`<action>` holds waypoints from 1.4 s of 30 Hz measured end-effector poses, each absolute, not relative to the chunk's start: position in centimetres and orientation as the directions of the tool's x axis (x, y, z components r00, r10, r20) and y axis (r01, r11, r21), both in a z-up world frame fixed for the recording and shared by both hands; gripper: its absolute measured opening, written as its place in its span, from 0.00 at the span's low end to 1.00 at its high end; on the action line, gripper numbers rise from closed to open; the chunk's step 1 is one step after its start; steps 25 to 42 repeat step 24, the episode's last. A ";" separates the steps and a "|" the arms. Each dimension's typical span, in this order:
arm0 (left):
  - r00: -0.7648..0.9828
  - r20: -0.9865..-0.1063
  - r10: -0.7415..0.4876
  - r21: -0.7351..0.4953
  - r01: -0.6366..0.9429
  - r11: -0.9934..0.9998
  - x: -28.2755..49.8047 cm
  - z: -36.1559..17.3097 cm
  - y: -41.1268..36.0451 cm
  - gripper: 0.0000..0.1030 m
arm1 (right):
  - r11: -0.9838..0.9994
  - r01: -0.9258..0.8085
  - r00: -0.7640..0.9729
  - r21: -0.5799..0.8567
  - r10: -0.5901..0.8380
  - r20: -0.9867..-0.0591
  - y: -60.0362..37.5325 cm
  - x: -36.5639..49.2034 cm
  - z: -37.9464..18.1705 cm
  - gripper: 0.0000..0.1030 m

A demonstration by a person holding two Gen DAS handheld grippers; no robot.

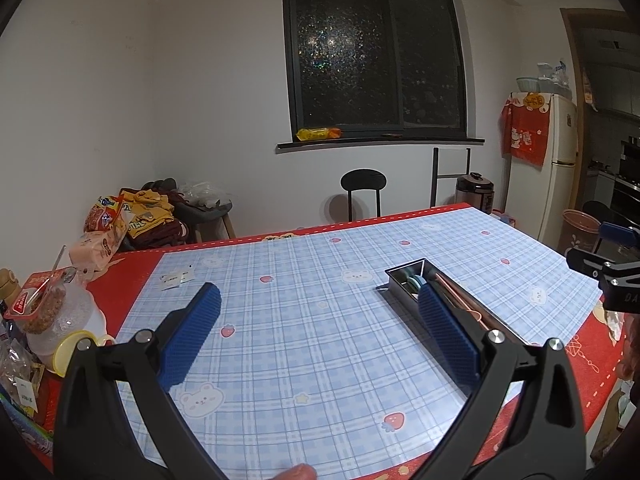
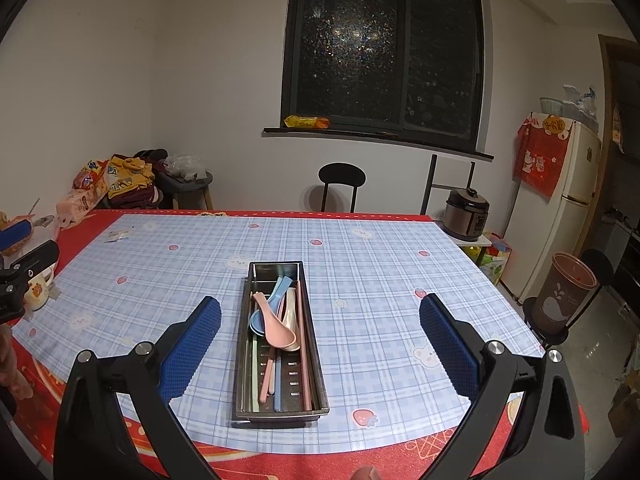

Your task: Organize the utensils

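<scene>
Steel tray (image 2: 280, 364) was full of spoons (image 2: 276, 320); both tongs (image 2: 320, 344) (image 1: 320, 334) were held apart and empty. Spoons could be spilled if the tray got bumped.

A long stainless-steel perforated tray (image 2: 316, 380) lies flat on the worktop, holding pink, blue and cream plastic spoons (image 2: 276, 330) over pastel chopsticks (image 2: 265, 380).

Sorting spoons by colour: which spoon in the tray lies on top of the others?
The pink spoon; it crosses over the blue spoon and cream spoon in the metal tray.
</scene>
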State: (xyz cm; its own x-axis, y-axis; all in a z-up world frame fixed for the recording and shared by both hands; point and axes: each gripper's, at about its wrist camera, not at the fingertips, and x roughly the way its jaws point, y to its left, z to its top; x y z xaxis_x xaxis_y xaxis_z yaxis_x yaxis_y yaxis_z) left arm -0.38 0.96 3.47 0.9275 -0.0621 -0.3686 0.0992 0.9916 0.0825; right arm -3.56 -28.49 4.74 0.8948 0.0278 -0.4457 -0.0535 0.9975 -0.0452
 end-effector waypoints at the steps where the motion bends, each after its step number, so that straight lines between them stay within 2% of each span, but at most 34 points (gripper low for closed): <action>1: 0.927 -0.370 -0.066 0.080 0.103 0.991 -0.3 3.4 0.9 0.95 | 0.998 -0.053 0.895 -0.044 0.028 -0.446 -28.5 -3.6 4.7 0.95; 42: 0.921 -0.379 -0.088 0.086 0.130 0.988 0.1 3.5 -0.2 0.95 | 0.998 -0.050 0.892 -0.040 0.026 -0.451 -28.9 -3.5 4.4 0.95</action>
